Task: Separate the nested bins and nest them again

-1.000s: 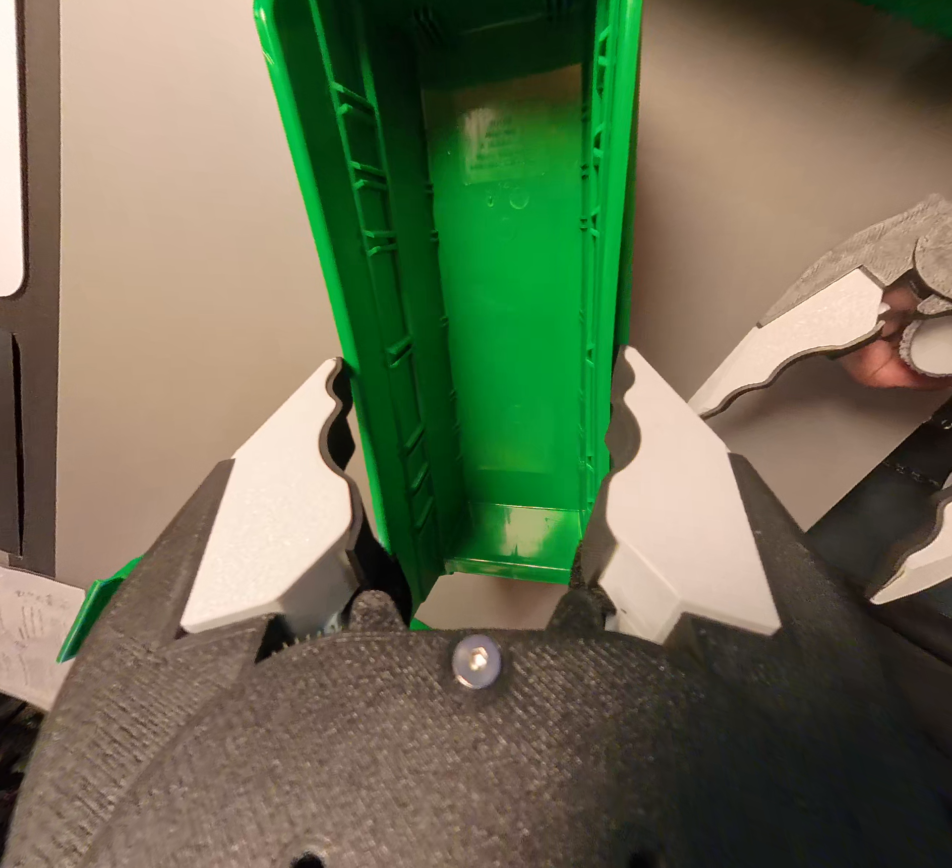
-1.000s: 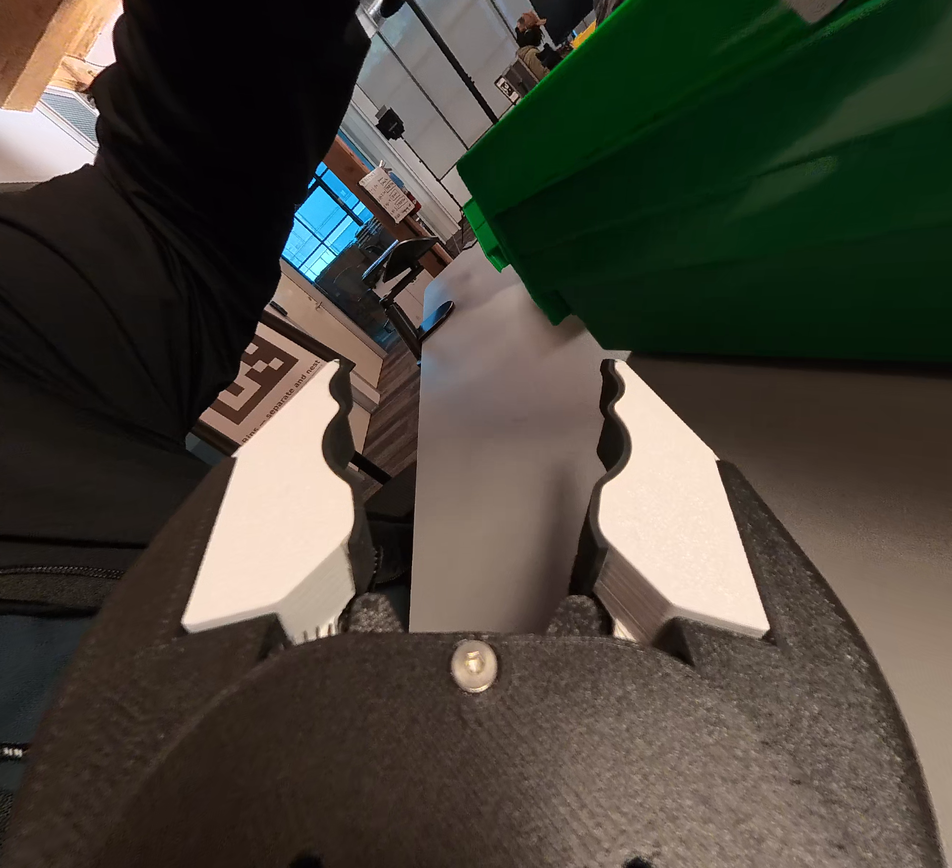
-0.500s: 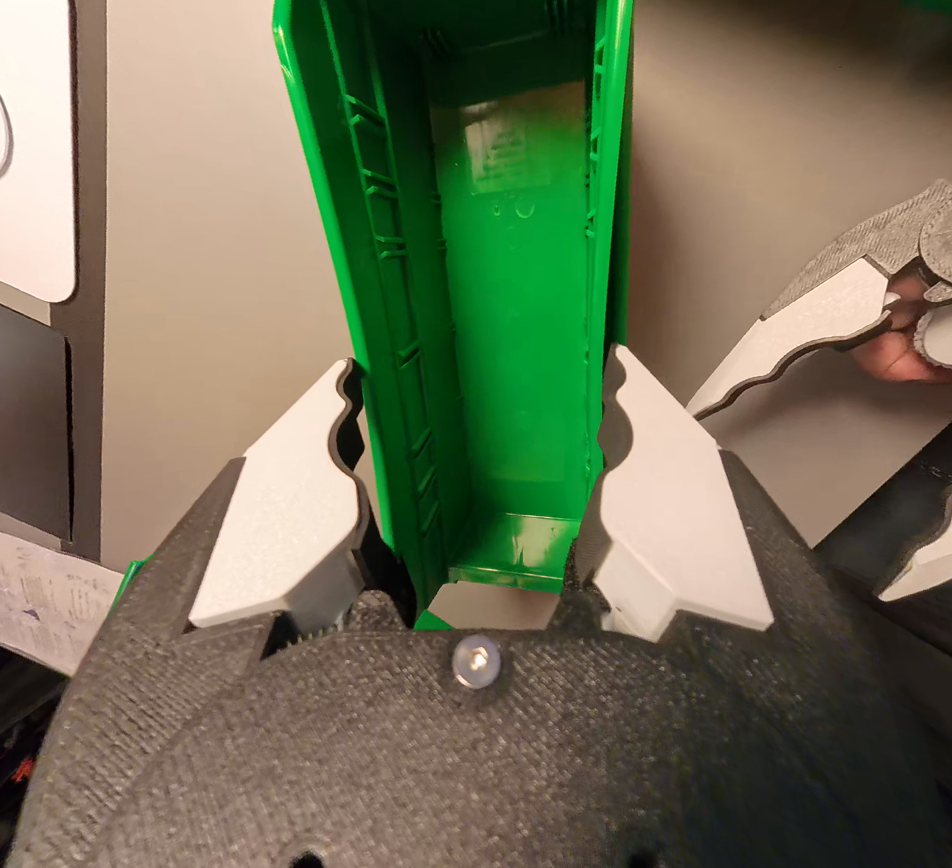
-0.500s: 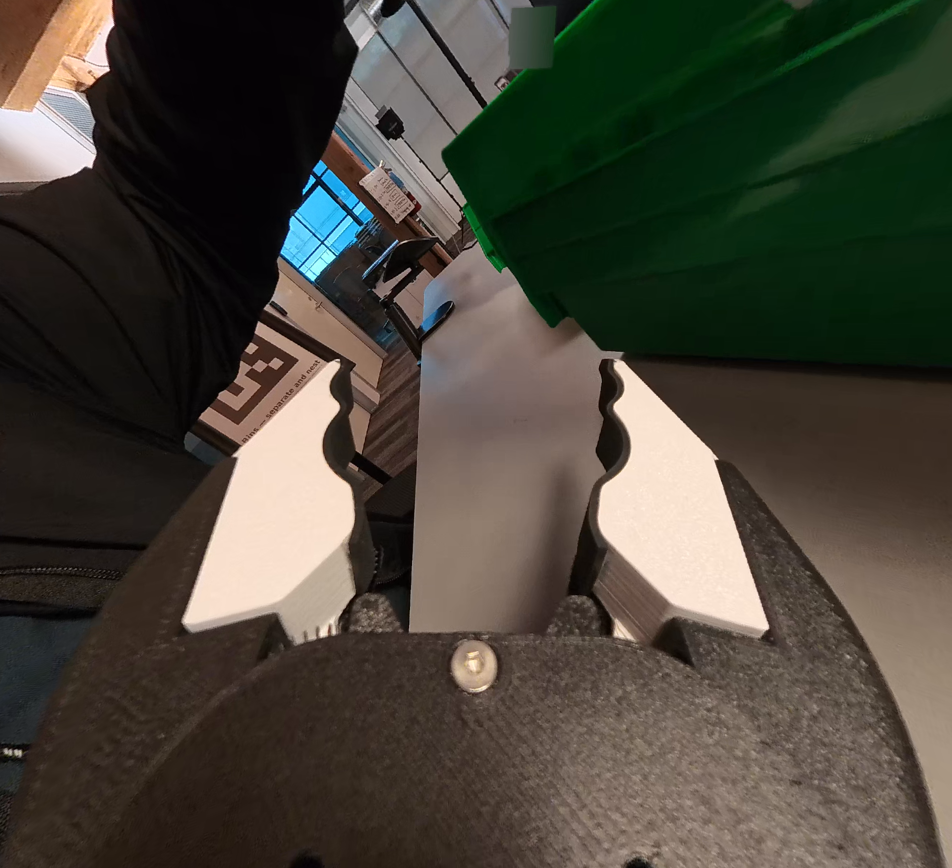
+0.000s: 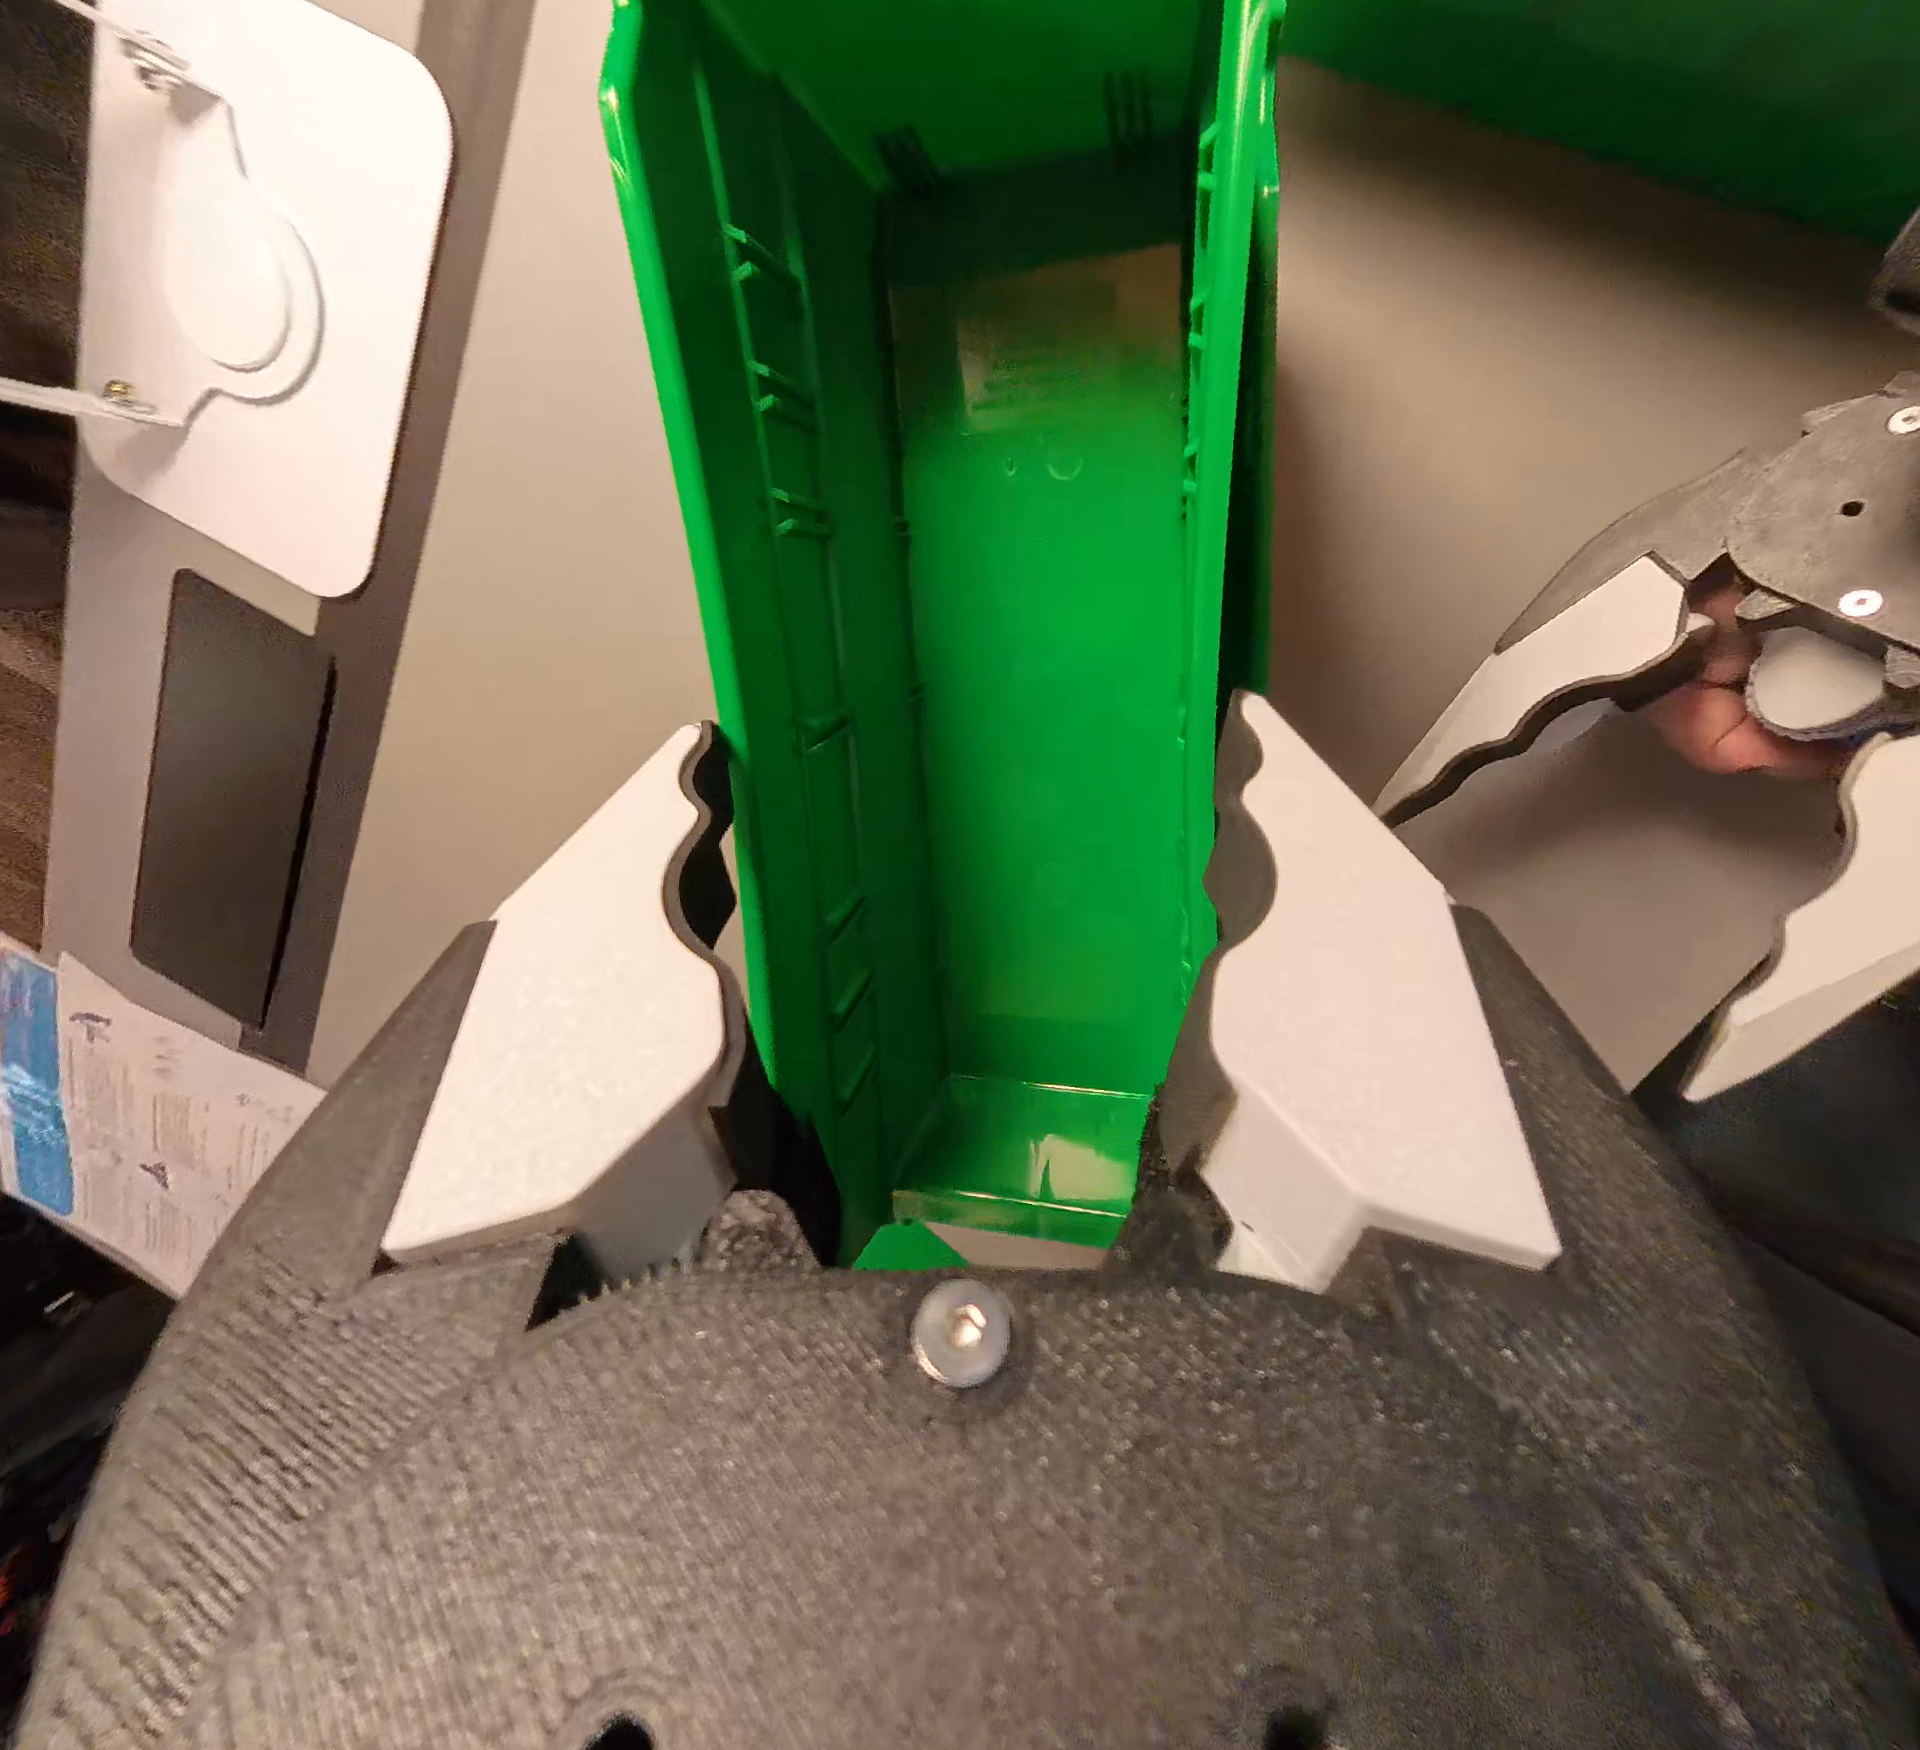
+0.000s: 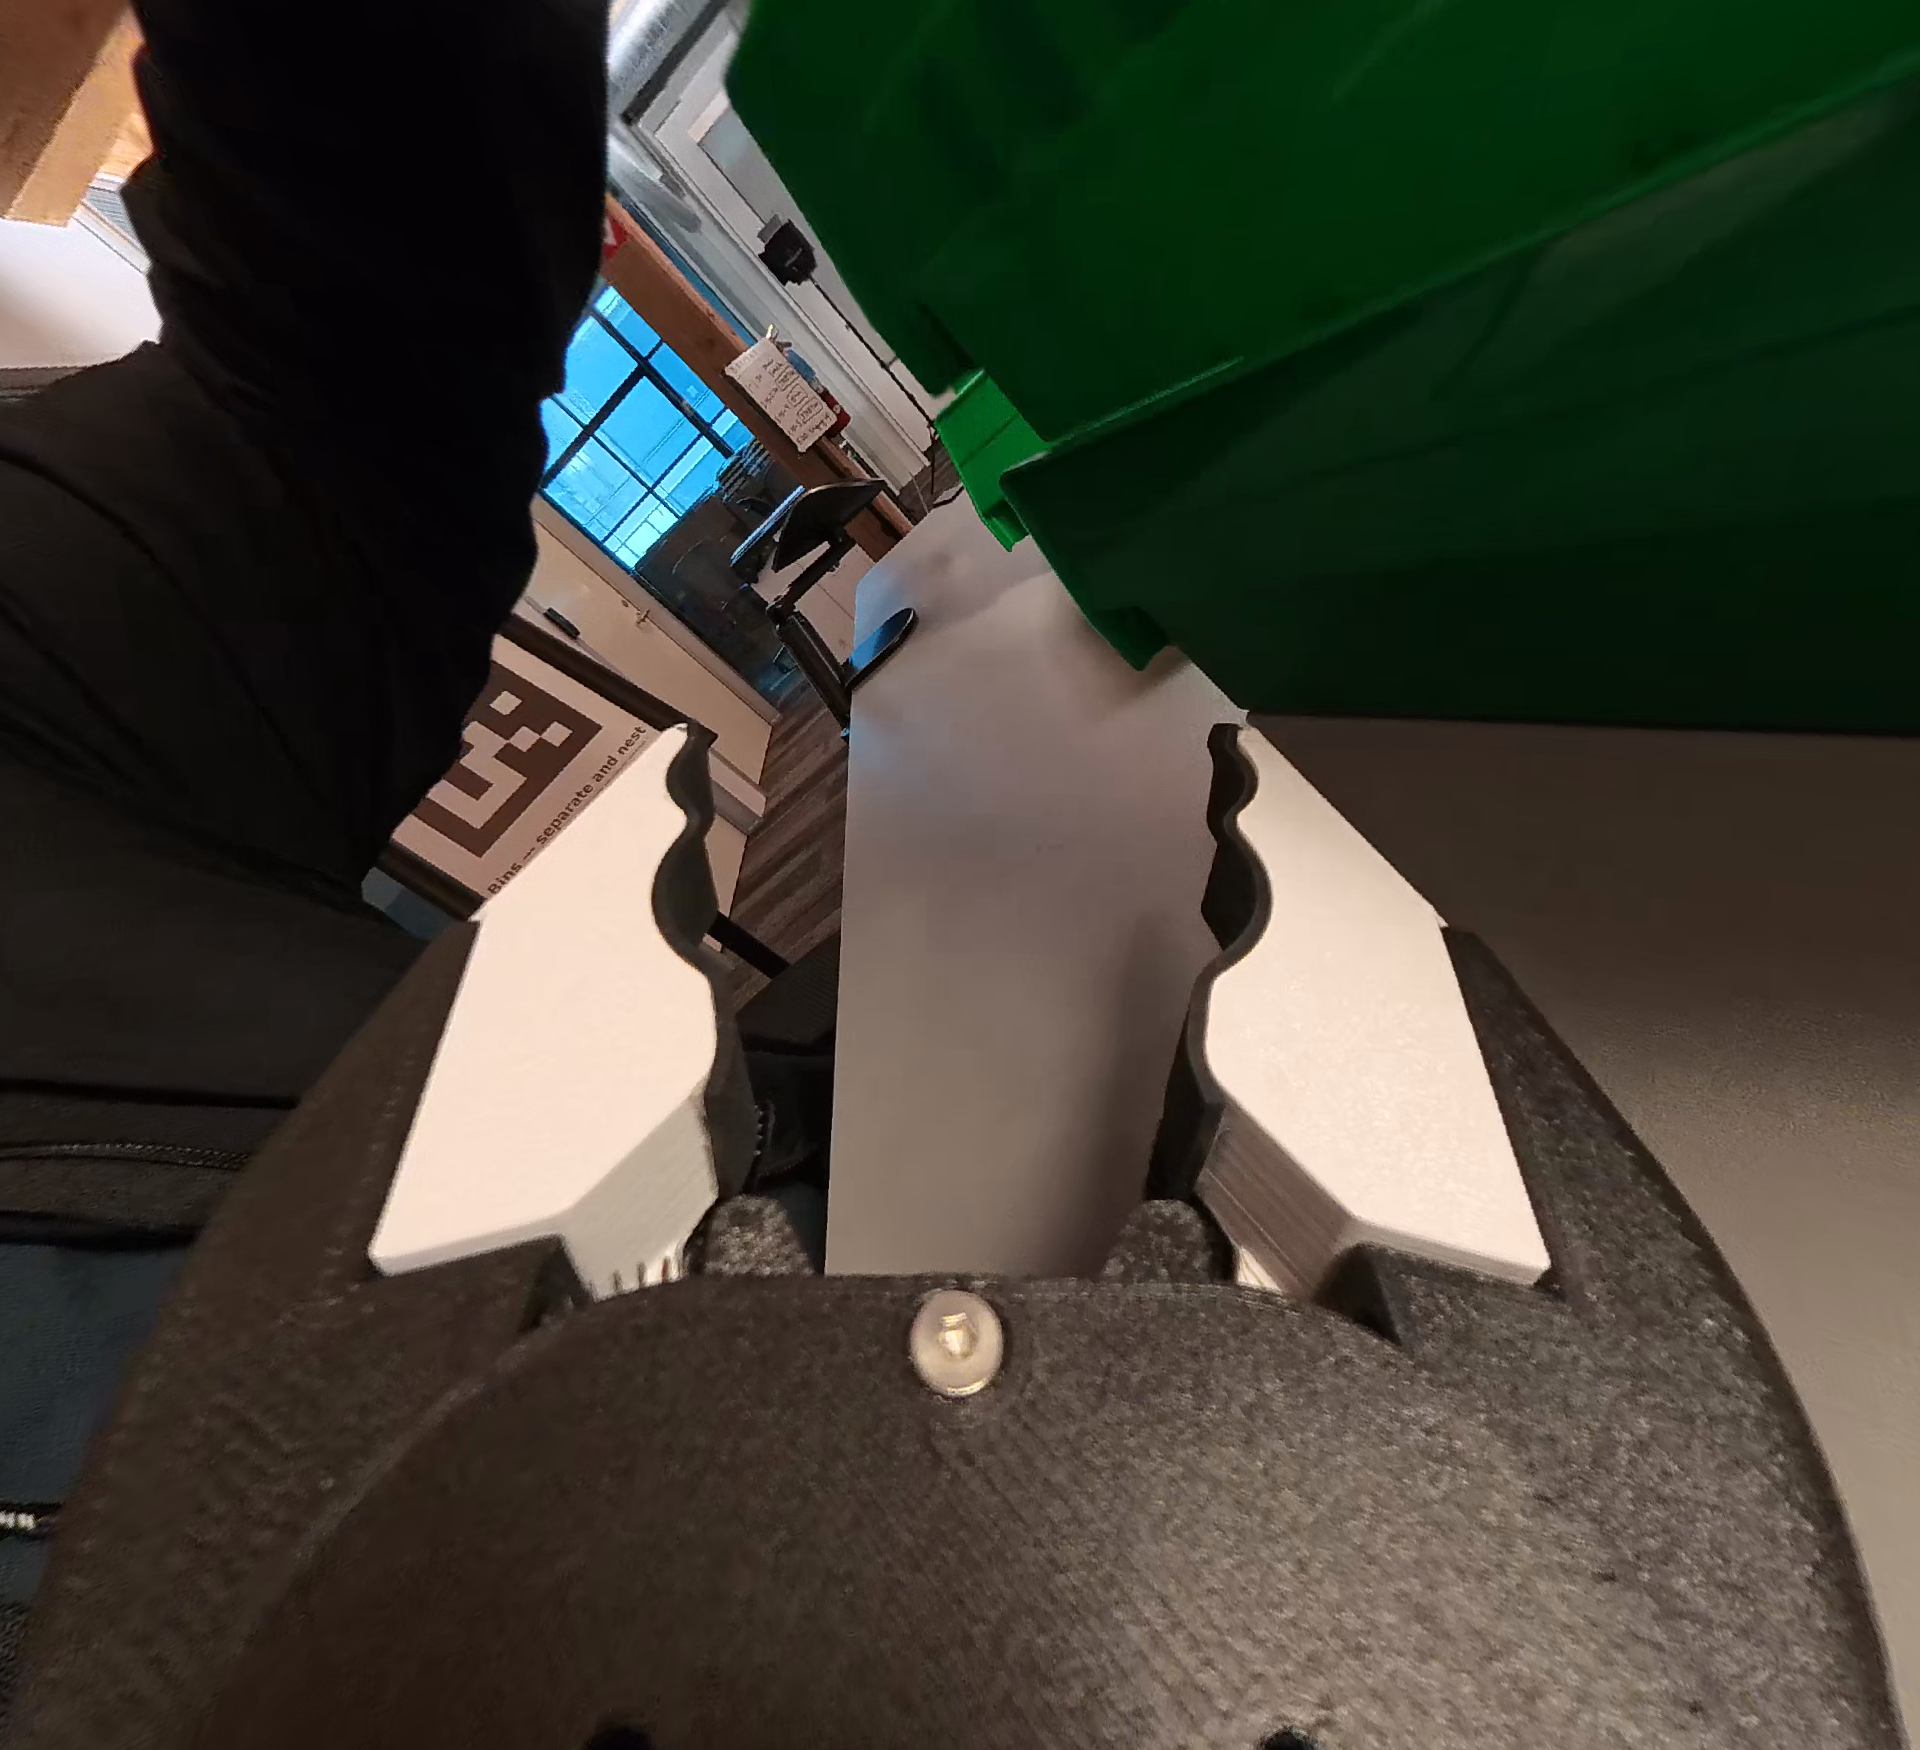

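Green, glossy, ribbed inside: your left tongs point(image 5: 971, 755) clamp a narrow bin point(image 5: 1039, 661) by its walls; your right tongs point(image 6: 961, 755) gape bare.

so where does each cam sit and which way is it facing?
Left wrist: on left gripper, looks along its fingers into the narrow green plastic bin clamped between them; right gripper at right.
Right wrist: on open right gripper, low by the grey table, sideways; black sleeve left.
Shared: green bins.

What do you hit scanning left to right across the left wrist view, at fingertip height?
White rounded plastic plate → left grey fingertip → narrow green plastic bin → right grey fingertip → the other gripper.
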Demonstrator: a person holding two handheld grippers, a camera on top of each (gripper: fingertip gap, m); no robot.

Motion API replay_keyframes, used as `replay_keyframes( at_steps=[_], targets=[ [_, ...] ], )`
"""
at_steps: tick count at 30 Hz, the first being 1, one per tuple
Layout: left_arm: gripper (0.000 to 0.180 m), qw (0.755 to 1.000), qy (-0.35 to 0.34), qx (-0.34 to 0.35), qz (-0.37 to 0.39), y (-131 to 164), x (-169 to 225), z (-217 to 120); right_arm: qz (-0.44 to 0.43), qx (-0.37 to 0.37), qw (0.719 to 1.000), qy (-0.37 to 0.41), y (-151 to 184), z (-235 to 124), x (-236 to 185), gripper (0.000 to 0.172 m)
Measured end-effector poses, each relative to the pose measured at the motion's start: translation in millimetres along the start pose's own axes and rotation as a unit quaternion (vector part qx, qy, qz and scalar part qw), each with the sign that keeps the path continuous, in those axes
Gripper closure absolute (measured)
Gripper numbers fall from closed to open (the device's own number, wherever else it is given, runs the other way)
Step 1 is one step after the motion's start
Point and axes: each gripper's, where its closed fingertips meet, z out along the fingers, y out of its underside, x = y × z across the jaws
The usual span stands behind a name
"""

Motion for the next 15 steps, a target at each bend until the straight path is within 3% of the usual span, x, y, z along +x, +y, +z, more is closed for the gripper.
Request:
replay_keyframes(
  at_steps=[8,15],
  targets=[
    [0.089,0.998,-0.039,0.021,-0.047,22.4,-39.3,-50.9,0.0,0.0,1.0,-0.001,-0.1,0.0,-0.3,0.075],
    [0.087,0.99,-0.068,-0.006,-0.122,77.2,-85.0,-58.1,0.001,0.001,1.0,-0.001,-0.3,0.0,-0.1,0.075]
  ],
)
